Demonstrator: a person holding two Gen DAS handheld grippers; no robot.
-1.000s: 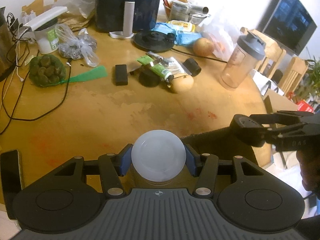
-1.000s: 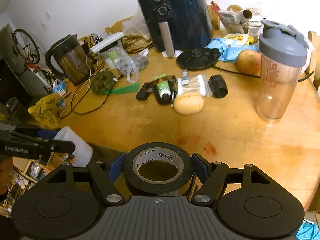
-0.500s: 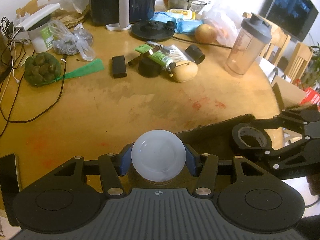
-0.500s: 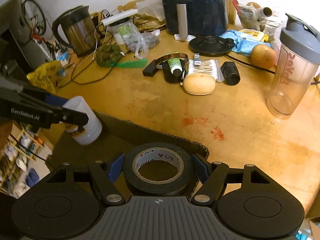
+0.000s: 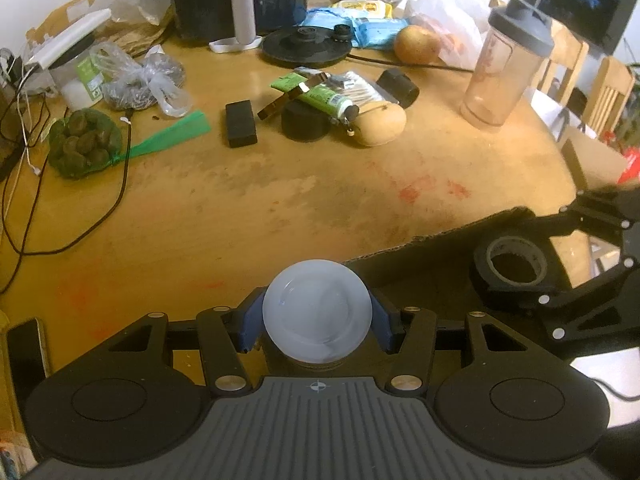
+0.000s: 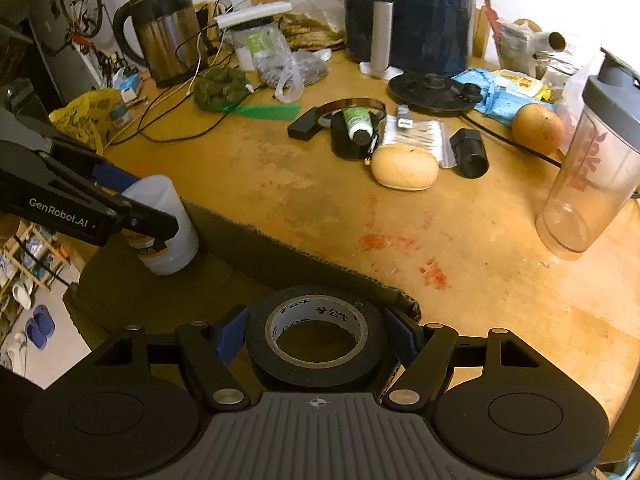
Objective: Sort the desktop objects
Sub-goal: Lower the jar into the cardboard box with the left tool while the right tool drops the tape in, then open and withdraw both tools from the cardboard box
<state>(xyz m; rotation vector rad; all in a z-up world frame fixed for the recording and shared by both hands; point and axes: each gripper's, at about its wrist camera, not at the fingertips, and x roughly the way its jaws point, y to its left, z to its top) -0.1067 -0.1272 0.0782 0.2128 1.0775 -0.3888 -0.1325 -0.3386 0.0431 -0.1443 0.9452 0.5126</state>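
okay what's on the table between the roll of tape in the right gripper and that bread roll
Nothing: in the right wrist view, only the cardboard edge and bare, stained table separate the black tape from the bread roll.

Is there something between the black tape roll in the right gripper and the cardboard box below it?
Nothing visible does. The right gripper holds the black tape roll over the cardboard box, whose floor beneath looks bare. The white bottle in the left gripper hangs well to the side.

Both my wrist cameras look steeply down from the table's (image 5: 280, 208) near edge toward its cluttered far edge, sharing that whole tabletop.
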